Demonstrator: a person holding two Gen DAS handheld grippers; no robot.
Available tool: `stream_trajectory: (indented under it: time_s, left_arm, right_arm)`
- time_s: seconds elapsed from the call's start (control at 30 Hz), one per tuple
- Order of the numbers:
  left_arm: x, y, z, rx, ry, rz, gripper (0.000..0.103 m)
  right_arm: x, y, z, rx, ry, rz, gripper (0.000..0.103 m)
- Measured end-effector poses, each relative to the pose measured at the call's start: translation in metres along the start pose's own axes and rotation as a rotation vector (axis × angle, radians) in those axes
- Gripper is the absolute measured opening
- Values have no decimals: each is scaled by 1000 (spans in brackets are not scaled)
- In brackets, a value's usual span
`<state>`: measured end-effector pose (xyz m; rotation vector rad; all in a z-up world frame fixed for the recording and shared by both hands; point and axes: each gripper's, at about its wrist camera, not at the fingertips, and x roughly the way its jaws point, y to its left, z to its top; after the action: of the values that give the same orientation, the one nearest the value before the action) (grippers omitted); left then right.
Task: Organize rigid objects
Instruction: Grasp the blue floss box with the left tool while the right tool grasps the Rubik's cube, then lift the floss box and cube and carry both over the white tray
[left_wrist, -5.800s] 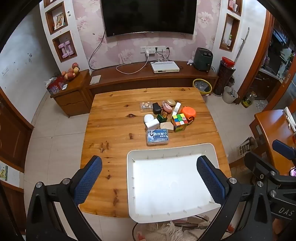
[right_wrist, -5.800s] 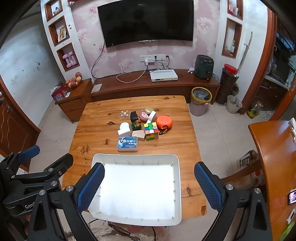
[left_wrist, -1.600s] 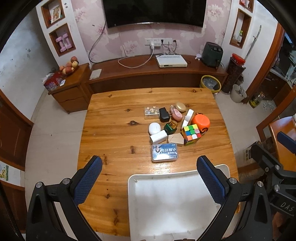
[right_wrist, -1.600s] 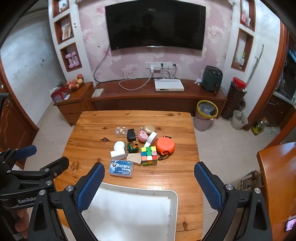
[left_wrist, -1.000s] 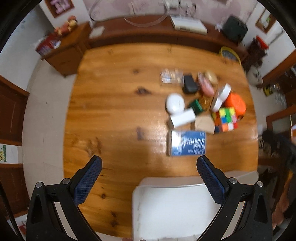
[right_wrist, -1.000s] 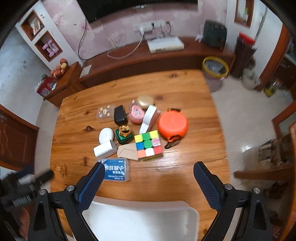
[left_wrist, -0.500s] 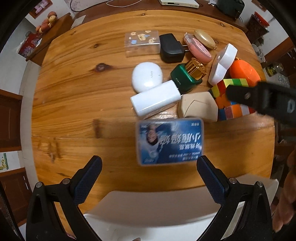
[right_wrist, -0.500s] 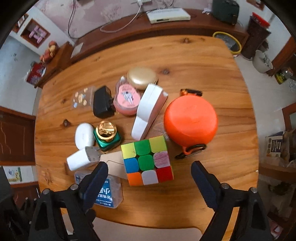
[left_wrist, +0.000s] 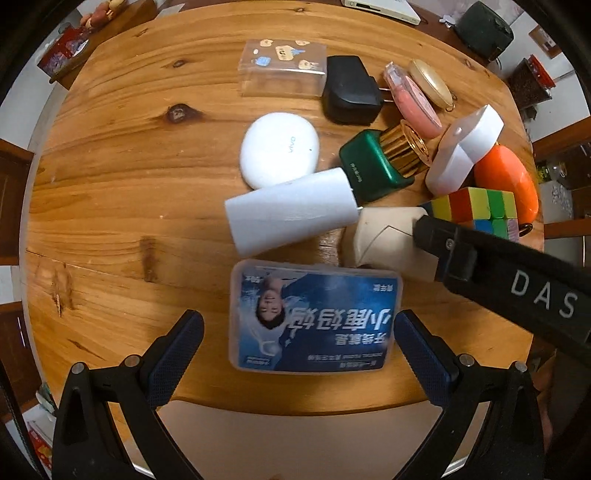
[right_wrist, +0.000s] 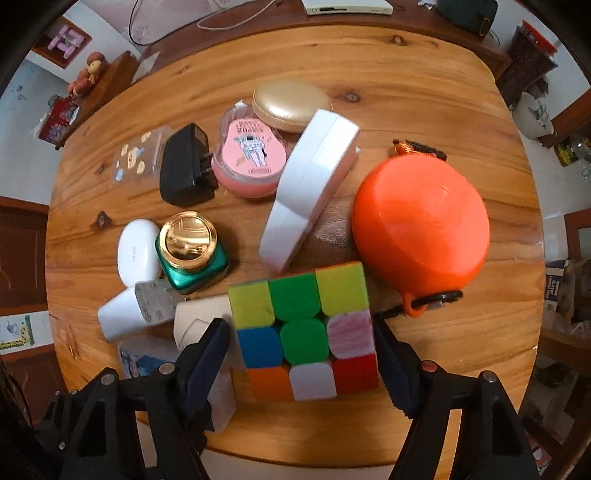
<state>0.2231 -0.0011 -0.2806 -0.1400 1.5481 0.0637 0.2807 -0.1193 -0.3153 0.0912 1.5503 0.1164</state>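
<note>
A blue-labelled flat plastic box (left_wrist: 314, 321) lies on the wooden table (left_wrist: 129, 192), between the blue pads of my left gripper (left_wrist: 299, 354). That gripper is open, with a gap on each side of the box. My right gripper (right_wrist: 301, 350) straddles a colour cube (right_wrist: 303, 332). Its jaws are closing, the pads are very near the cube's left and right faces, and I see no firm press. In the left wrist view one black finger of the right gripper (left_wrist: 480, 258) crosses in front of the cube (left_wrist: 476, 206).
Packed beside them are a beige box (left_wrist: 384, 243), a white charger (left_wrist: 291, 216), a green gold-capped bottle (right_wrist: 190, 254), a white earbud case (left_wrist: 279, 149), a black adapter (right_wrist: 184, 170), a pink tape (right_wrist: 251, 158), a white case (right_wrist: 310, 192) and an orange round case (right_wrist: 421, 225). A white tray (left_wrist: 295, 435) lies at the near edge.
Both grippers have sunk close over the pile. The left now flanks the blue box. The right jaws have narrowed around the cube.
</note>
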Motion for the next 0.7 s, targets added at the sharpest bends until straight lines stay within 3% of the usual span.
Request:
stream_trajectory:
  time_s: [0.1, 0.2, 0.33, 0.53, 0.7]
  left_arm:
    - [2, -13, -1, 25, 18, 15, 102]
    - [7, -24, -4, 38, 26, 36, 102]
    - [10, -27, -4, 33, 21, 58, 94]
    - [7, -23, -1, 38, 14, 57, 94]
    - [-9, -8, -5, 41, -44, 65, 94]
  right_arm:
    - [0, -2, 1, 8, -5, 10, 74]
    - [-3, -9, 6, 24, -8, 20, 64]
    - [-2, -13, 5, 19, -11, 33, 64]
    - [-5, -14, -2, 3, -26, 38, 63]
    - [-22, -20, -11, 12, -61, 72, 62]
